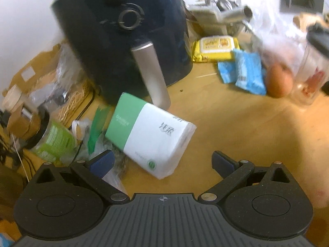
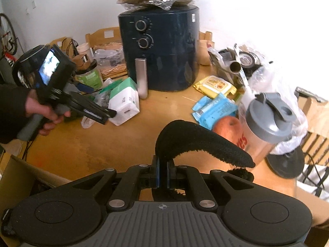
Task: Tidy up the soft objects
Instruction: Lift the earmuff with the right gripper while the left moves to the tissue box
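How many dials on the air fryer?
2: round silver-ringed upper dial on the dark blue air fryer front, lower dial just beneath, above the silver handle.

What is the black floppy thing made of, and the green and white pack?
The black floppy thing looks like fuzzy fabric, maybe a sock: matte, with fluffy edges, drooping from the shut right gripper. The green and white pack looks like tissues in thin glossy plastic wrap, with creased, shiny corners.

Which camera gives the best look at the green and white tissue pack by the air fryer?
The left wrist view: the tissue pack lies large and central, ahead of the open left gripper, though slightly blurred. The right wrist view shows it small, with the left gripper in front of one edge.
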{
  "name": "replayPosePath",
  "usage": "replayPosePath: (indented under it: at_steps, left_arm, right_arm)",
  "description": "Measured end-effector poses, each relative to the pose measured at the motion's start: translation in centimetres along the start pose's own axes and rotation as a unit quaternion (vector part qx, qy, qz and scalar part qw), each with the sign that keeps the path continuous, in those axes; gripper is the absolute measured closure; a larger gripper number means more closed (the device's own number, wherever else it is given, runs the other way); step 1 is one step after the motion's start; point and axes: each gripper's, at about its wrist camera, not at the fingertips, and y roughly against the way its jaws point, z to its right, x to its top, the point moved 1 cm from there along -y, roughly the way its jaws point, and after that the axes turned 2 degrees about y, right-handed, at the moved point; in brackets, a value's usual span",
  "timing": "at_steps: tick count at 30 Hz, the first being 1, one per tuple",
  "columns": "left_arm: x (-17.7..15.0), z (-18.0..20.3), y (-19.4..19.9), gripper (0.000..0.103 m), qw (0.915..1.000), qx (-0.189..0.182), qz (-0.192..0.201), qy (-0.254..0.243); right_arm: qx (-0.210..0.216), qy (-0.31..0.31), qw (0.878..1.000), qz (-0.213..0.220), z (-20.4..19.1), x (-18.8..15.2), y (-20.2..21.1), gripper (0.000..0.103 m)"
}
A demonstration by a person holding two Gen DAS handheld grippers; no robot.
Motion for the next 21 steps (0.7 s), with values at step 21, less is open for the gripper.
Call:
replayPosePath:
  at_steps: [21]
  left_arm:
    - [1.0,6.6,-9.4,0.006,0.9808,0.190,-0.016,-0.042]
  right_arm:
    - [0.000,-0.034,0.999,-0.023,1.1,-2.5,0.3,0.094]
